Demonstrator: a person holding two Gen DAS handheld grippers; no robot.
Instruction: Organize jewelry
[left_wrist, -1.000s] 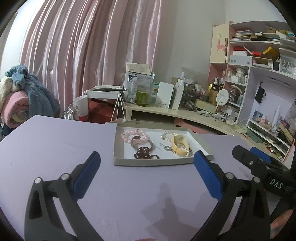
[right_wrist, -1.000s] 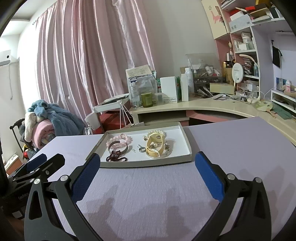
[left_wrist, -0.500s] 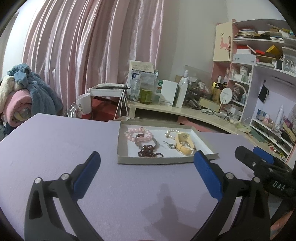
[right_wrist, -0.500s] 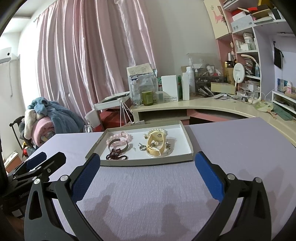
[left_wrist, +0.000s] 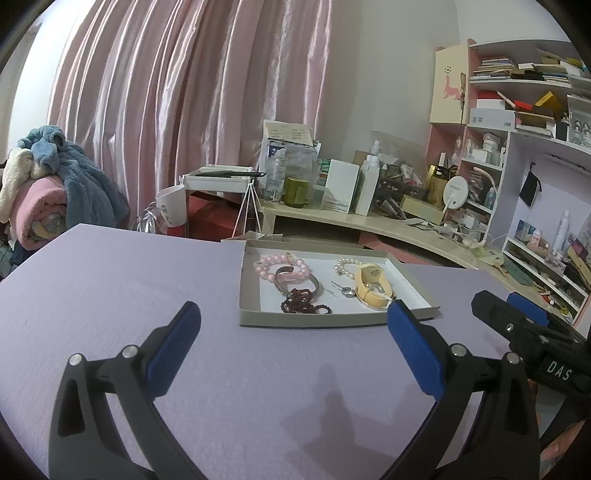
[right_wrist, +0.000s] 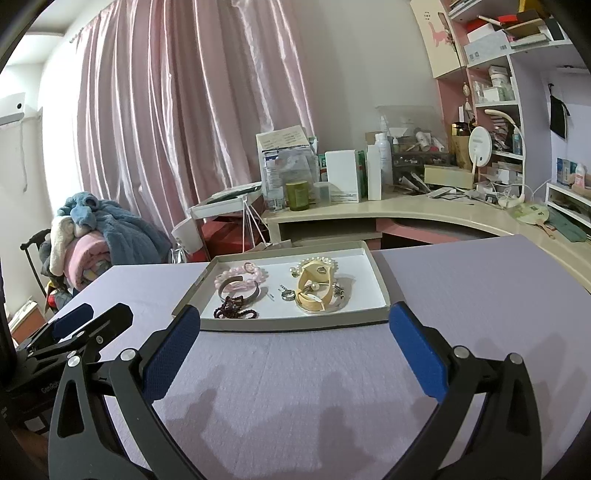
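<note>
Both my left gripper (left_wrist: 291, 332) and right gripper (right_wrist: 293, 332) gape wide, holding nothing. The jewelry tray (right_wrist: 295, 325) lies just ahead of the right jaws; I'd advance low, singling out the dark bead bracelet (right_wrist: 234, 309) (nearest, easiest to isolate).

Left tool (left_wrist: 291, 325): black plastic forked arms, blue textured pads (left_wrist: 173, 347), silver round screws near the pads, right tool (right_wrist: 293, 325): same black frame, blue pads, silver screws, white "DAS" lettering on its black body beside the left tool
</note>
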